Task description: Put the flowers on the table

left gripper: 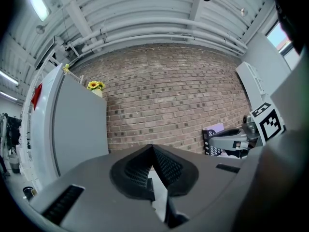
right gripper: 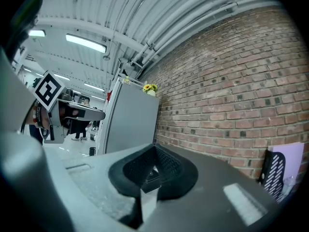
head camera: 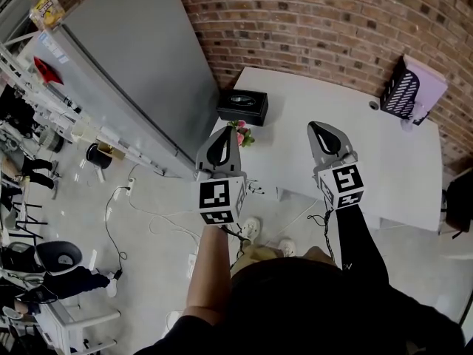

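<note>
A small bunch of pink flowers (head camera: 241,134) lies at the near left corner of the white table (head camera: 332,168). Yellow flowers (left gripper: 95,85) stand on top of the tall grey cabinet (head camera: 140,72); they also show in the right gripper view as yellow flowers (right gripper: 150,87). My left gripper (head camera: 222,140) hangs just left of the pink flowers, shut with nothing in it. My right gripper (head camera: 326,134) is held over the middle of the table, also shut and empty. Both point toward the brick wall (head camera: 332,21).
A black box (head camera: 242,106) lies on the table's far left part, and a black and lavender file holder (head camera: 406,89) stands at its far right. Cables (head camera: 140,213) trail over the floor on the left. Shelves (head camera: 29,95) and a person (head camera: 37,170) are further left.
</note>
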### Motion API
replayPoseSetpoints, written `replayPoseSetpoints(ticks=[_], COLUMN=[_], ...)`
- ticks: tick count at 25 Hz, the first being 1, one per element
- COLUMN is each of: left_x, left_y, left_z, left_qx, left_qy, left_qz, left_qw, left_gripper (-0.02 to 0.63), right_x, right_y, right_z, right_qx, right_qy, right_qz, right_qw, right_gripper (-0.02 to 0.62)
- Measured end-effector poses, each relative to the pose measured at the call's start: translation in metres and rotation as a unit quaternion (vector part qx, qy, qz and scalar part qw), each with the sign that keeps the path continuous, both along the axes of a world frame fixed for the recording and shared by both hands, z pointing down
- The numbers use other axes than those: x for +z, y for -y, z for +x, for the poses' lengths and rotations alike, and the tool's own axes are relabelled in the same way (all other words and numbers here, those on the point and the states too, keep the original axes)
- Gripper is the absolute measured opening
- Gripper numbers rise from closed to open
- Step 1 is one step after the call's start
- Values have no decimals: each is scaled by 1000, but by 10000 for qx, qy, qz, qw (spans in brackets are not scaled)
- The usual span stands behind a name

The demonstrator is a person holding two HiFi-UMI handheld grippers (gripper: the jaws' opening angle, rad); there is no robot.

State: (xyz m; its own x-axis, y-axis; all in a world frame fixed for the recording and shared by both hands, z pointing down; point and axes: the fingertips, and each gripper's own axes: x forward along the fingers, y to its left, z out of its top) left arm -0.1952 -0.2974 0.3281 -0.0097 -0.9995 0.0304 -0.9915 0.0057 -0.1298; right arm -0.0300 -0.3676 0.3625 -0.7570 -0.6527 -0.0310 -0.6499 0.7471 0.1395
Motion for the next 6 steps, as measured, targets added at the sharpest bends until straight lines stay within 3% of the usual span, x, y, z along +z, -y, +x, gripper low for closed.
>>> replayPoseSetpoints(ticks=[6], left_x=[5], left_y=[2], left_z=[1], left_qx=[-8], left_qy=[70], left_qz=[-56], left_qw=[10000], left_gripper=[8], right_x=[4], right_y=[0], right_z=[0], right_qx=[14], right_qy=[-7], right_qz=[-44], right_qw=[10000], right_gripper=[0])
